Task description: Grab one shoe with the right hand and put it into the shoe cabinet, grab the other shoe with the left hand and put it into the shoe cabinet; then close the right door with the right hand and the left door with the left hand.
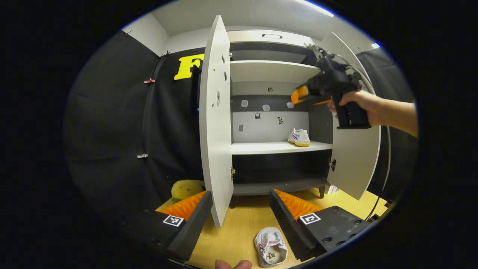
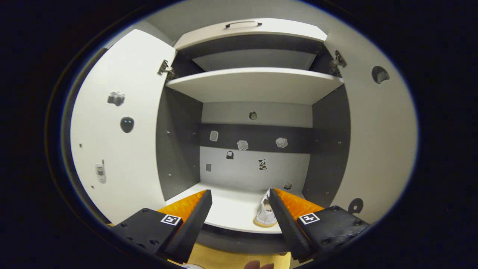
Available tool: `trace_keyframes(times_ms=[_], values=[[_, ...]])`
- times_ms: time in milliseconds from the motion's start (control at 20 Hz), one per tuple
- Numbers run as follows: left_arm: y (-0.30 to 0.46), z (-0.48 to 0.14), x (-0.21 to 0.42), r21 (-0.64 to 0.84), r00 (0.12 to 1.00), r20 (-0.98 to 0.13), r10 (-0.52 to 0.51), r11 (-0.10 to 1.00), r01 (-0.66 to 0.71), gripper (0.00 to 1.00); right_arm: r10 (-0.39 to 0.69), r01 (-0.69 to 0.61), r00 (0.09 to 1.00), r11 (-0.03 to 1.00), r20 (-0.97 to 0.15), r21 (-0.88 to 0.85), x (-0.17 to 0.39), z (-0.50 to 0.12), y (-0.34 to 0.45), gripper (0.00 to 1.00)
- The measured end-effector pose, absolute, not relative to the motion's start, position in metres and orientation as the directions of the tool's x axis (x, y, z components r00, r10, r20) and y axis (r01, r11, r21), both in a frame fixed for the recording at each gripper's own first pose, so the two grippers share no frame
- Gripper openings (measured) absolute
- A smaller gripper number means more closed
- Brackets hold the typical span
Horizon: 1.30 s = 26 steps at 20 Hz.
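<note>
While one shoe (image 1: 299, 137) is already set on the middle shelf (image 1: 269, 148) of the shoe cabinet (image 1: 271, 36), towards its right side, the other shoe (image 1: 270, 247) is seen lying on the yellow floor (image 1: 239, 228) in front of the cabinet, just below the left gripper (image 1: 241, 215). The first placement can therefore be judged done, and the second not yet begun. The jaws of the left gripper are spread wide with nothing between them, and are held above and near the floor shoe. The right gripper (image 2: 240, 213) is held by a hand (image 1: 358, 100) in front of the open cabinet; its jaws are likewise apart and empty, with the shelved shoe (image 2: 266, 216) visible beyond them. Both the left door (image 1: 215, 123) and the right door (image 1: 354, 157) are swung open, so both closings are left to be done.
</note>
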<state>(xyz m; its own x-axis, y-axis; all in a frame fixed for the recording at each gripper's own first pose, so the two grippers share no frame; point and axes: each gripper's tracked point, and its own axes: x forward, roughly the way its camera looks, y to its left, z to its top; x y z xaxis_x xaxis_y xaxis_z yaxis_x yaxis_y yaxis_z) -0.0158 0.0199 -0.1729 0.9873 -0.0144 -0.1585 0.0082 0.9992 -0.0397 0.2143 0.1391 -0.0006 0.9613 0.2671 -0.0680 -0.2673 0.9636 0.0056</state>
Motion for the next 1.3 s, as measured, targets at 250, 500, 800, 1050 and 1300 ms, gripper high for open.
trace_keyframes(times_ms=[250,500,800,1050,1300], values=[[0.001,-0.256,-0.040,-0.056,0.952,-0.294,-0.088,0.996,0.075,0.97,0.278,-0.276,0.959,0.960,-0.050,0.054,0.145,0.009,0.122,0.98],[-0.033,-0.343,-0.052,0.003,0.877,-0.442,-0.185,0.978,0.208,0.93,0.260,-0.260,0.964,0.965,-0.045,0.021,0.105,0.017,0.092,0.98],[-0.046,-0.407,-0.034,0.002,0.811,-0.552,-0.194,0.972,0.234,0.72,0.227,-0.228,0.973,0.973,-0.041,-0.032,0.069,0.033,0.055,0.98],[-0.054,-0.436,-0.002,0.034,0.799,-0.572,-0.186,0.968,0.250,0.60,0.187,-0.187,0.982,0.973,-0.013,-0.132,0.047,0.044,0.026,0.98],[-0.055,-0.452,0.026,0.081,0.805,-0.572,-0.159,0.965,0.249,0.40,0.146,-0.151,0.988,0.981,-0.047,-0.124,0.037,0.036,0.007,0.98]])
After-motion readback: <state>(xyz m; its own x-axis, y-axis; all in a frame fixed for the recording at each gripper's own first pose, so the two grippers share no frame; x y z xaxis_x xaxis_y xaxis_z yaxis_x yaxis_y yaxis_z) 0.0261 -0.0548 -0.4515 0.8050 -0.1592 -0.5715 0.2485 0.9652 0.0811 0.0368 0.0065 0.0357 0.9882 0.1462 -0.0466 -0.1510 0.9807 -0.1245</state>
